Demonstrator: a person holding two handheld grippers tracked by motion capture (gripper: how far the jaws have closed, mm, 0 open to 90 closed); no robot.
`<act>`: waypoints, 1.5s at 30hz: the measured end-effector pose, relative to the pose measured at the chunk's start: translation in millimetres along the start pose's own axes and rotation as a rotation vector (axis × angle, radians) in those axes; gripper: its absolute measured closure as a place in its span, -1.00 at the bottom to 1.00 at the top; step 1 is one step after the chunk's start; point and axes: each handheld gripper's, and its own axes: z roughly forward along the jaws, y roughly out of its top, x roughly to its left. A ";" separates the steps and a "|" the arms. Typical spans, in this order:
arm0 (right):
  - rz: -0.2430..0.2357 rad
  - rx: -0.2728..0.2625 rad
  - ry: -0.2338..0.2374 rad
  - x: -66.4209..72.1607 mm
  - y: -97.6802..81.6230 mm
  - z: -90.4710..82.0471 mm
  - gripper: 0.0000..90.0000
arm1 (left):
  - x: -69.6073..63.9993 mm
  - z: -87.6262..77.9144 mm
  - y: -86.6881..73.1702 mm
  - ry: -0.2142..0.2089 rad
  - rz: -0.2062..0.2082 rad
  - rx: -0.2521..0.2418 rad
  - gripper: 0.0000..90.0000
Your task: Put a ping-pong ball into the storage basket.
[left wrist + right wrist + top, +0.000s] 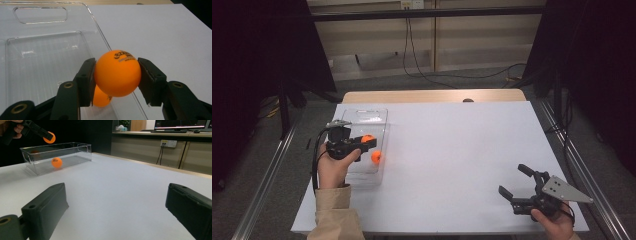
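Left gripper view shows the left gripper [116, 75] clamped on an orange ball [117, 73], both pads pressed to its sides, held above the near right edge of the clear plastic bin [45, 50]. Inside that bin a second orange ball [101, 98] lies on the floor, just below the held one. Well away from the bin, toward the table's [452, 140] near right corner, the right gripper [515, 180] hovers with jaws spread wide and nothing between them.

1. The clear bin [377, 117] stands at nine o'clock on the desk [462, 150]; its walls block level passage, its top is open.
2. An orange ball [376, 157] lies inside.
3. From twelve to five o'clock the desk is bare.
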 end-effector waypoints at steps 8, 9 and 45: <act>-0.002 0.001 0.000 0.0 0.1 0.2 -0.93 | 5.1 -0.8 -2.7 0.016 -0.010 -0.001 0.13; -0.001 0.001 0.000 0.1 0.1 0.3 -0.93 | 5.9 -1.3 -2.9 0.019 -0.013 -0.002 0.13; -0.001 0.000 0.002 0.2 0.3 0.2 -0.93 | 20.6 11.2 -13.9 0.102 -0.021 0.021 0.13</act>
